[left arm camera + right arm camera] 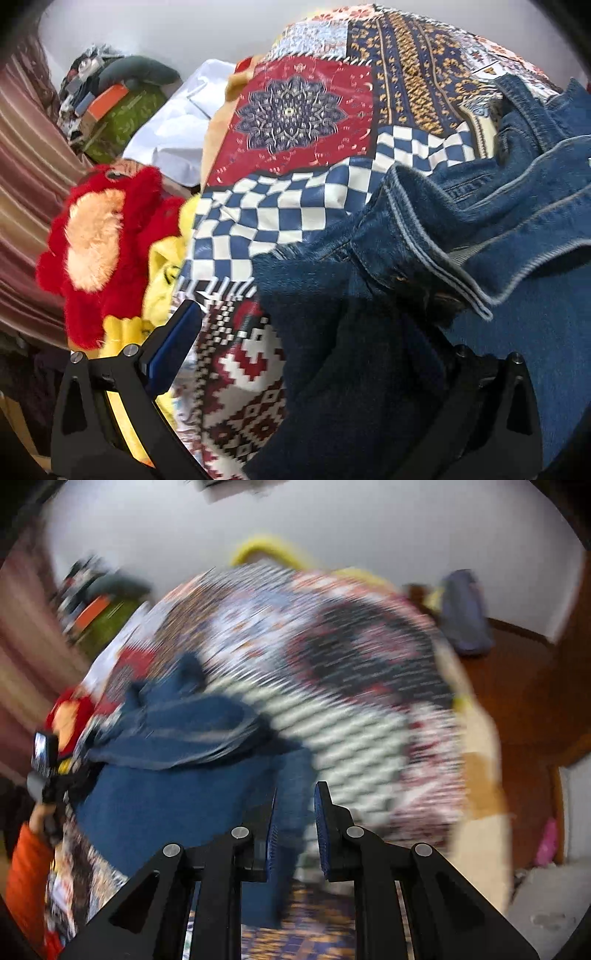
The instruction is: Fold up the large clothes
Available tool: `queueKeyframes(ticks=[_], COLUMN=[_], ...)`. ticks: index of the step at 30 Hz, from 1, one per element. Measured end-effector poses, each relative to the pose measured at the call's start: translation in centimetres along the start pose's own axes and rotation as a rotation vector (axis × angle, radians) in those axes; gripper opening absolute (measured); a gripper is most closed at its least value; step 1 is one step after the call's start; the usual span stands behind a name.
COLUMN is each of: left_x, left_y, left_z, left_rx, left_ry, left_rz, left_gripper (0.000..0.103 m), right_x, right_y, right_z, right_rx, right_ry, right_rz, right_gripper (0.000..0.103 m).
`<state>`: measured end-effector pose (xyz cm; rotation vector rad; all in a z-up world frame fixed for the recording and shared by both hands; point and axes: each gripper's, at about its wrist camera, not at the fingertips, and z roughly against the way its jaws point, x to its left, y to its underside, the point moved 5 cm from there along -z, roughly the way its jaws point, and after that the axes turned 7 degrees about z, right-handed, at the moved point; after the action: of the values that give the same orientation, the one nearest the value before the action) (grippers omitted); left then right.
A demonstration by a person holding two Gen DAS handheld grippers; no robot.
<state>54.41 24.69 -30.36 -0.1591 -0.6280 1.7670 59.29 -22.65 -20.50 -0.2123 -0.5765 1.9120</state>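
With the right gripper (296, 801) pinched shut on the crumpled blue denim jacket (177, 775) at 9 o'clock on the patchwork-patterned bedspread (351, 720), the wide-open left gripper (325, 332) should probably clamp the opposite hem and pull it taut.

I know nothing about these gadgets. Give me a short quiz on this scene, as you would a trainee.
1. True or false: the denim garment lies on a plain white sheet.
2. What colour is the plush toy beside the bed cover? A green, B red, C black.
3. Which has its jaws set wide apart, the left gripper or the right gripper?

Key:
1. False. It lies on a patchwork cover.
2. B.
3. The left gripper. The right one's jaws are nearly closed, with denim between them.
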Motion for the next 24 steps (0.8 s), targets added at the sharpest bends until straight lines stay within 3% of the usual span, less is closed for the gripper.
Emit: queueKeyframes(ticks=[4, 9, 11, 15, 19, 24], left_x=[0.5, 1.1, 1.2, 1.2, 2.2, 5.3], left_y=[-1.3, -4.2, -5.4, -6.2, -5.7, -5.3], left_z=[0.5, -0.5, -1.4, -2.2, -1.8, 1.3], left_rx=[-0.008, -0.019, 0.001, 0.008, 0.007, -0.05], left_ry=[0.027, 0.035, 0.071, 0.111, 0.156, 0.217], left_rz=[0.008, 0.059, 0.091, 0.101, 0.15, 0.259], left_gripper=[0.103, 0.103, 0.103, 0.103, 0.103, 0.103], right_x=[6.2, 9.7, 9.4, 7.0, 6.0, 9.0], right_y=[0.3, -2.3, -4.0, -7.4, -8.1, -6.7], right_z=[-5.4, -8.9, -9.1, -9.7, -9.4, -7.4], right_rx=[0.082, 0.058, 0.029, -0.019, -0.049, -0.068], right_ry=[-0.066, 0.103, 0.098, 0.095, 0.044, 0.071], right_rz=[0.109, 0.247, 0.236, 0.084, -0.034, 0.097], right_gripper=[0.014, 0.014, 0.014, 0.014, 0.014, 0.014])
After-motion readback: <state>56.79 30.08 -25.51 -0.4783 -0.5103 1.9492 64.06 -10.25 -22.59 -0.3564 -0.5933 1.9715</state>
